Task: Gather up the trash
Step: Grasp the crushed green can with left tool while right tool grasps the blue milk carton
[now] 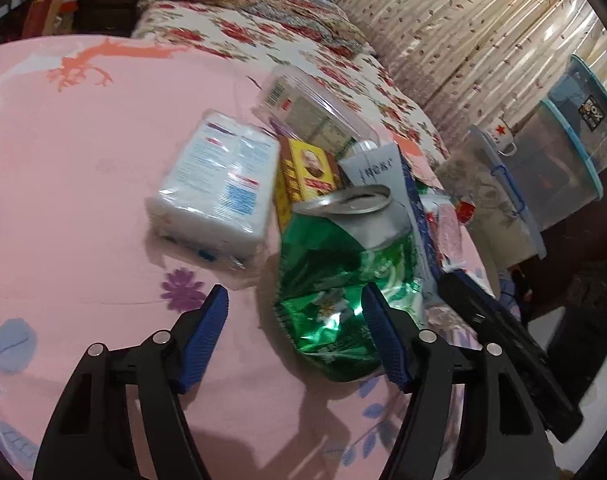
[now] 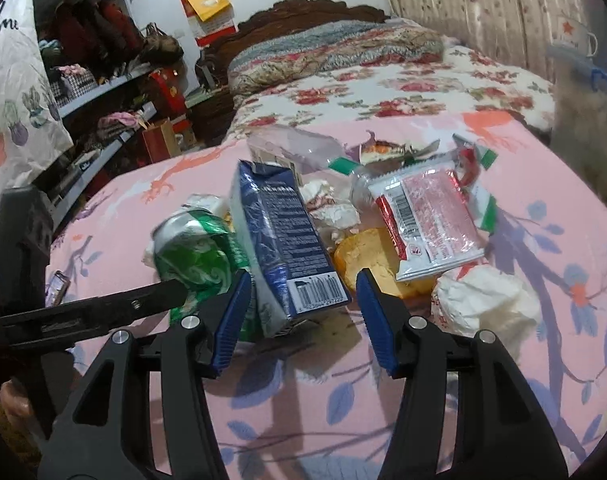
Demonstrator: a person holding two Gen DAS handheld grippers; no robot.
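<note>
Through the left wrist camera, your left gripper (image 1: 293, 300) sits low over the pink bedsheet (image 1: 83, 160) with the fingers spread and nothing pinched. The crushed green can (image 1: 343, 256) lies just ahead; its lower edge reaches between the tips, hard against the right finger (image 1: 383, 336), while the left finger (image 1: 207, 332) stands clear over bare sheet. You look to be at the reach-and-grasp step on one piece of trash. The next move calls for sliding toward the can until it sits centred, then squeezing. Beyond the tips lie a white tissue pack (image 1: 219, 184), a yellow box (image 1: 307, 176) and a clear plastic tray (image 1: 315, 112). Off to the right stand lidded plastic storage bins (image 1: 559, 168) with a starred mug (image 1: 501, 136) on one lid — their contents are too murky to tell, and no trash bag shows.

Through the right wrist camera, your right gripper (image 2: 303, 280) has its fingers apart astride the near end of the blue carton (image 2: 279, 236). The left finger (image 2: 231, 316) looks to be at the carton's side; the right finger (image 2: 377, 320) stands off it — so not yet a grip. Close evenly on the carton. Right of the tips lie a red-and-white wrapper (image 2: 427, 220) and crumpled white paper (image 2: 483, 296); left of them, the green can (image 2: 191, 252), with the other gripper's black finger (image 2: 103, 308) reaching in.
</note>
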